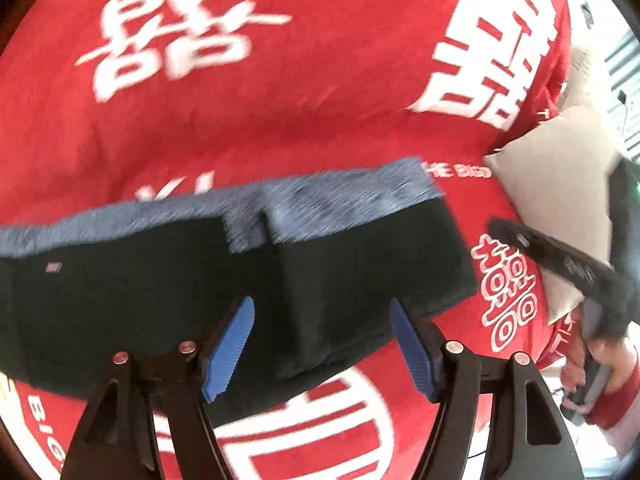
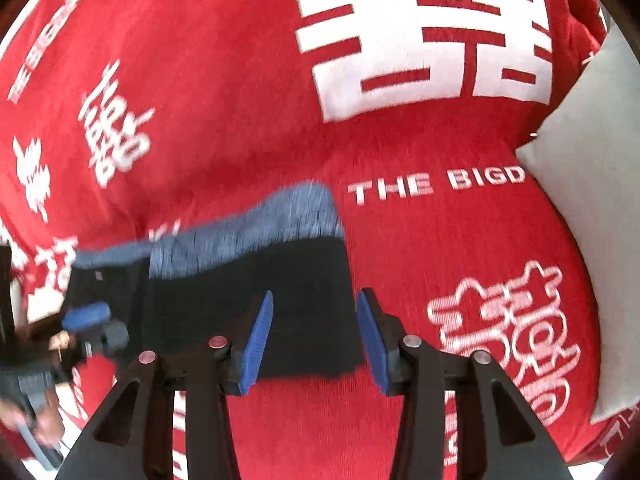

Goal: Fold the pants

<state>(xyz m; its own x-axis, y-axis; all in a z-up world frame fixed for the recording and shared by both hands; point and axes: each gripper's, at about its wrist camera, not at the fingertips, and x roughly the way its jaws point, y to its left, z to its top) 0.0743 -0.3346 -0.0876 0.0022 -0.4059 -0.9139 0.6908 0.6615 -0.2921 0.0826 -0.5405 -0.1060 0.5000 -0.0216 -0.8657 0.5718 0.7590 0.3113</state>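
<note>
Red blanket (image 2: 400, 240) reads "THE BIGD" beside folded pants (image 2: 248, 304).

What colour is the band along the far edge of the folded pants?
Blue-grey, against the otherwise black pants. The band shows best in the left wrist view.

A red bedspread (image 2: 400, 240) printed with white characters carries folded black pants (image 2: 248, 308) with a blue-grey fleecy lining; beside them, a plain beige pillow (image 2: 592, 208).

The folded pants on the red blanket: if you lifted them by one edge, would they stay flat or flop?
The pants would probably flop: they are soft cloth, lying in loose layers. The folds would likely slide apart. Fuzzy grey lining suggests fair weight.
</note>
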